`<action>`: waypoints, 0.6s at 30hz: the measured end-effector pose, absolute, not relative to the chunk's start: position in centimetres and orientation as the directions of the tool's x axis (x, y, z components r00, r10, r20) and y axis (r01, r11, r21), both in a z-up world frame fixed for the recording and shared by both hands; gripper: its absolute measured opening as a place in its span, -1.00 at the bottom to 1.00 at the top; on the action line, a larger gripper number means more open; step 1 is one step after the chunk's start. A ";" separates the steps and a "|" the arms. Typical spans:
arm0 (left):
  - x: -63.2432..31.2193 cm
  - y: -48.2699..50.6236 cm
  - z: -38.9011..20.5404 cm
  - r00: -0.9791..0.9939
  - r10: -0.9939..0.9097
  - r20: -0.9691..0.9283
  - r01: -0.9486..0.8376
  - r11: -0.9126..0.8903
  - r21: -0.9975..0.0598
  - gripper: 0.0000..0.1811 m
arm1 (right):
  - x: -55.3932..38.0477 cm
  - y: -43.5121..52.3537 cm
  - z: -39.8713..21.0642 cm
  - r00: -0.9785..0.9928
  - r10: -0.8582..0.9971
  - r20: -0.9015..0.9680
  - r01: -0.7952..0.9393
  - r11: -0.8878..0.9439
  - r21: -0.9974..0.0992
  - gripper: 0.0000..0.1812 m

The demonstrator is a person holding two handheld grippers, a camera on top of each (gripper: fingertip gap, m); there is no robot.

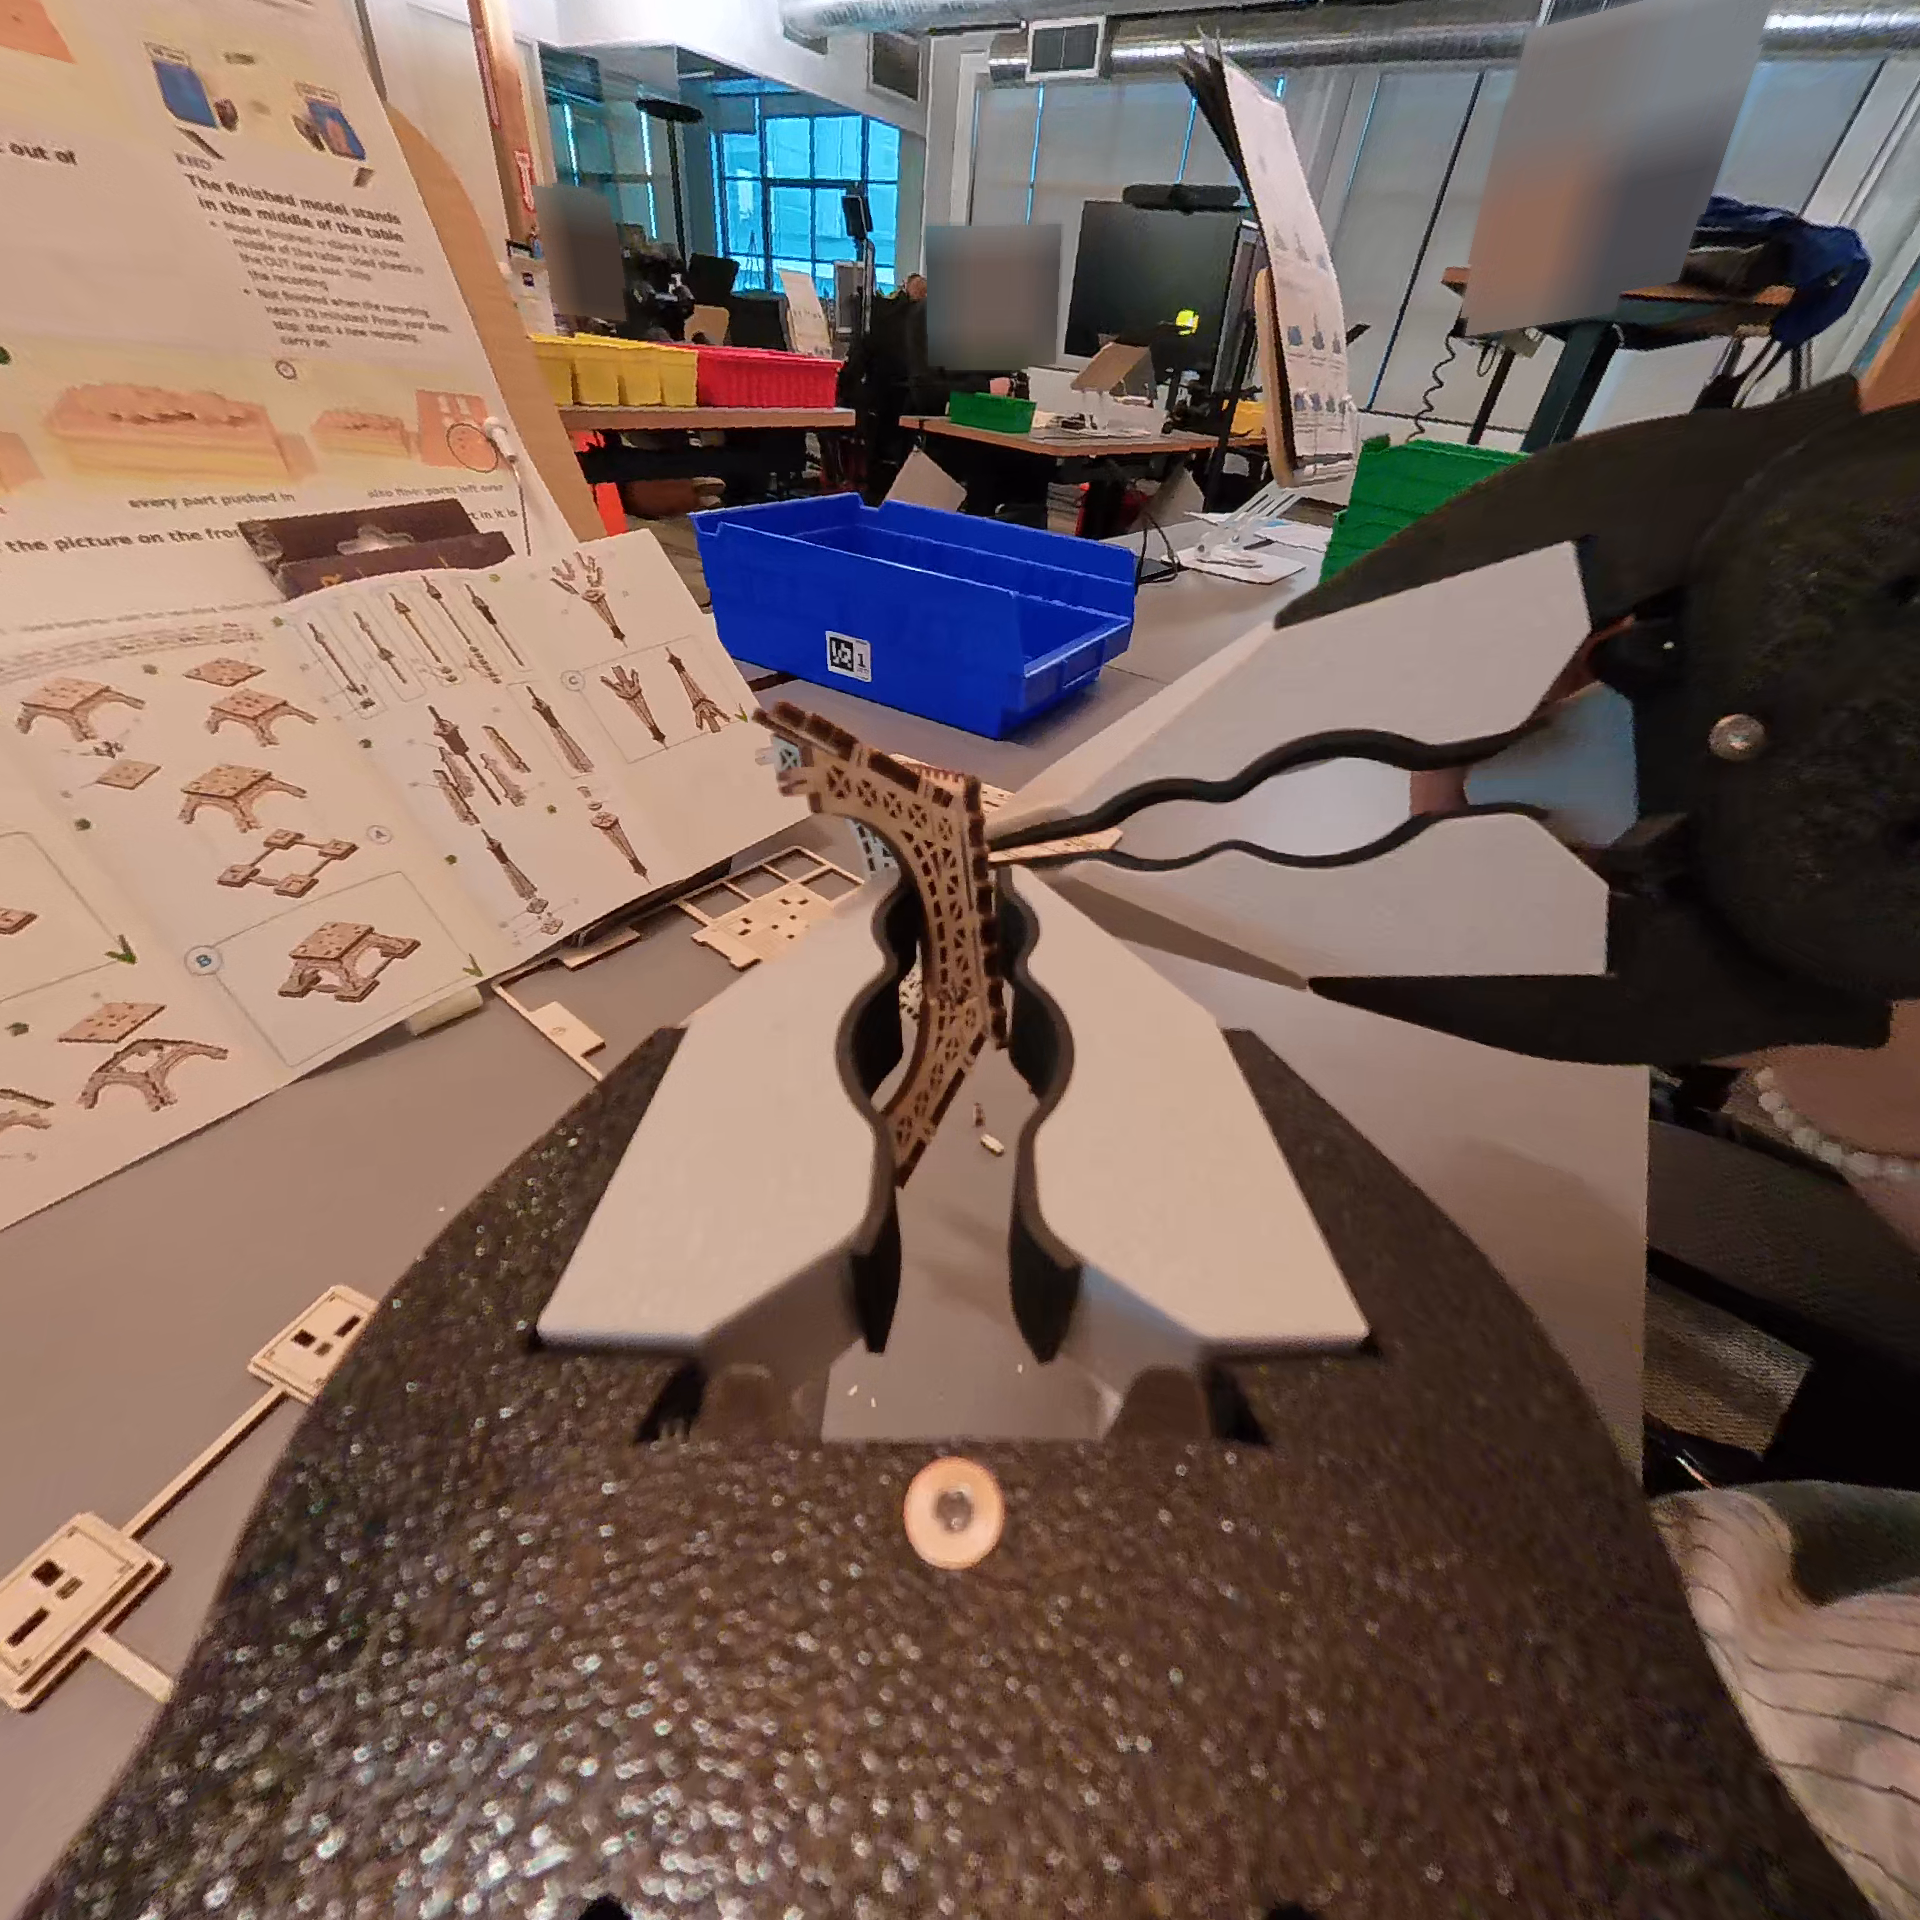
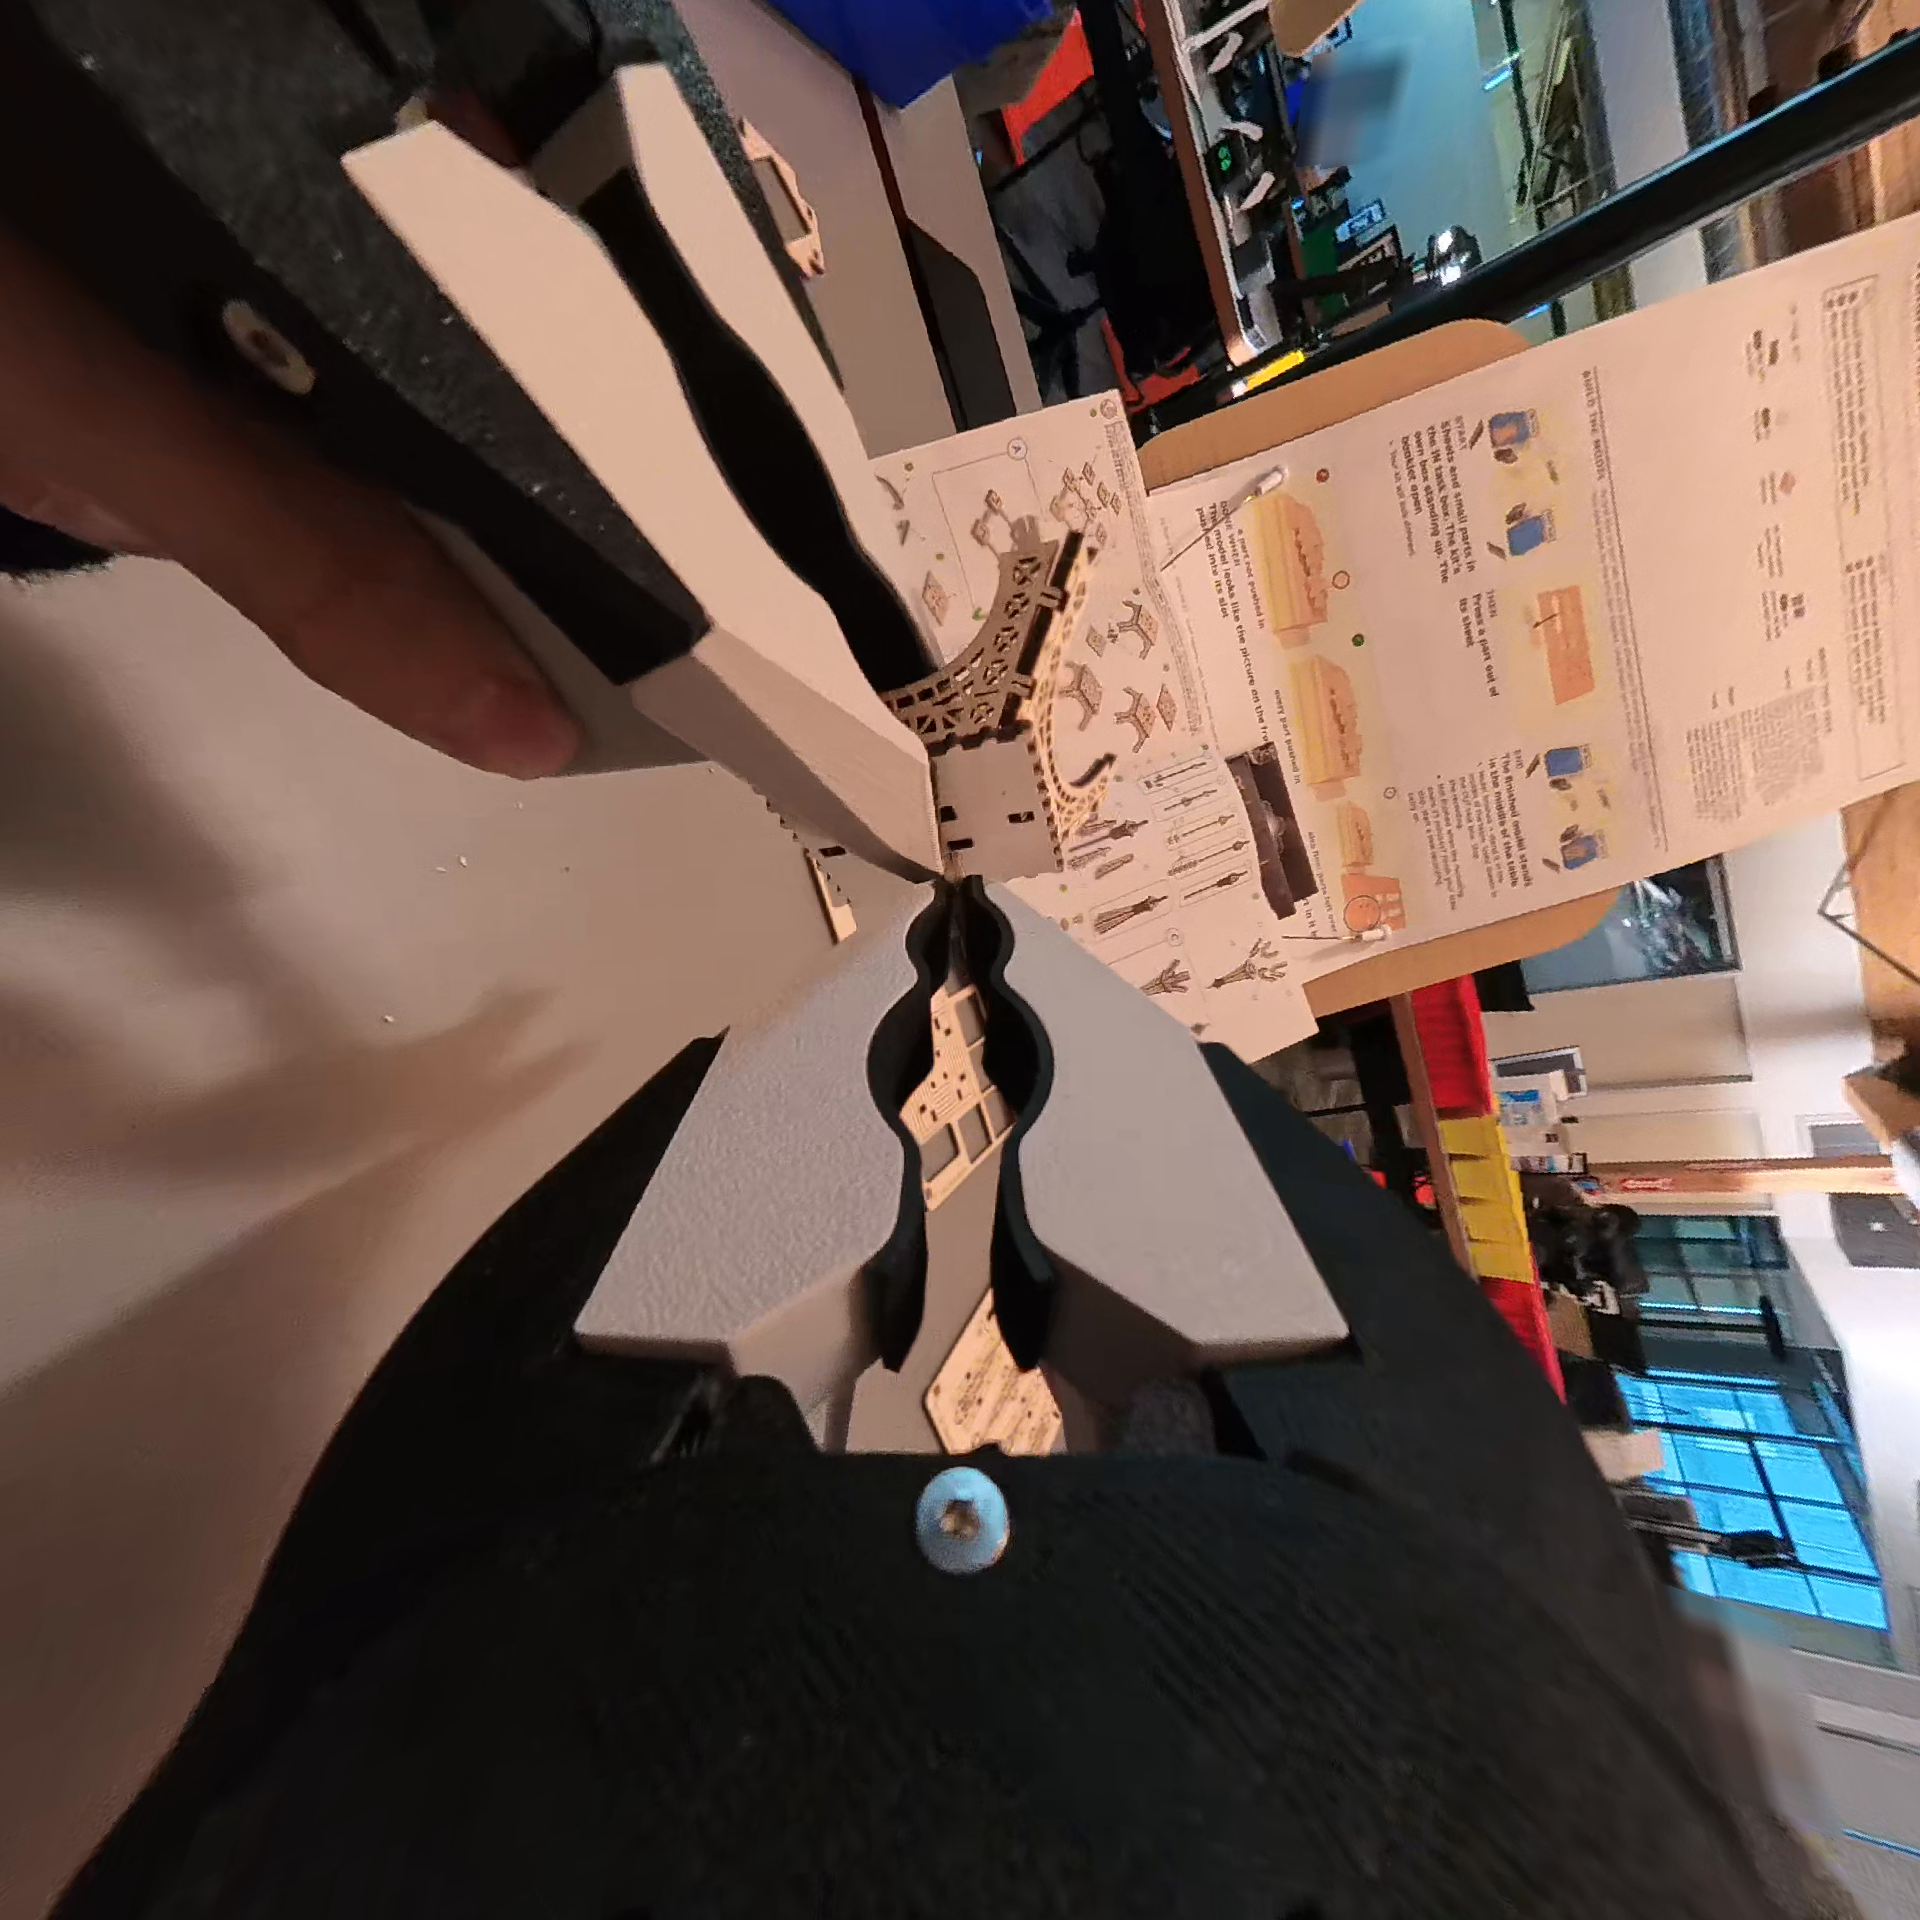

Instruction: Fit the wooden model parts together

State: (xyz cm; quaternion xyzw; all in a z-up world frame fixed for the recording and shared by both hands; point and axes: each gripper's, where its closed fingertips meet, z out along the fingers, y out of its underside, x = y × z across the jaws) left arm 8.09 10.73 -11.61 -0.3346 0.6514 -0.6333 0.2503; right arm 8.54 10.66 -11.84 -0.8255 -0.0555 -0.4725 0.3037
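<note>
We see left gripper (image 1: 951,914) clamping brown laser-cut lattice arch piece (image 1: 940,966) at centre, right gripper (image 1: 1049,847) pinching thin pale wooden strip (image 1: 1060,847), blue plastic bin (image 1: 914,613) with square label behind, printed instruction sheets (image 1: 343,790) at left.

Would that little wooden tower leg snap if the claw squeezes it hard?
Probably. The tower leg is thin wood full of cut-out holes, so it looks fragile. It likely weighs little, and the left claw holds it by its flat sides.

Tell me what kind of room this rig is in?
Likely a shared lab or workshop in an open office: rows of work tables with coloured parts bins, a desk monitor, exposed ceiling ducts, and instruction sheets propped up.
</note>
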 end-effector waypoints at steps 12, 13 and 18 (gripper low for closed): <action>8.2 11.3 -11.6 -0.638 -0.765 0.084 -0.129 -0.001 -0.992 -0.88 | 8.7 11.3 -11.6 0.496 -0.123 0.859 0.476 -0.789 -0.388 -1.00; 8.2 11.3 -11.6 -0.639 -0.764 0.086 -0.134 0.001 -0.991 -0.88 | 8.7 11.3 -11.8 0.502 -0.115 0.857 0.479 -0.788 -0.386 -1.00; 9.3 13.7 -12.8 -0.585 -0.808 0.064 -0.164 0.041 -0.986 -0.87 | 8.6 9.8 -16.8 0.707 -0.116 0.697 0.362 -0.787 -0.499 -1.00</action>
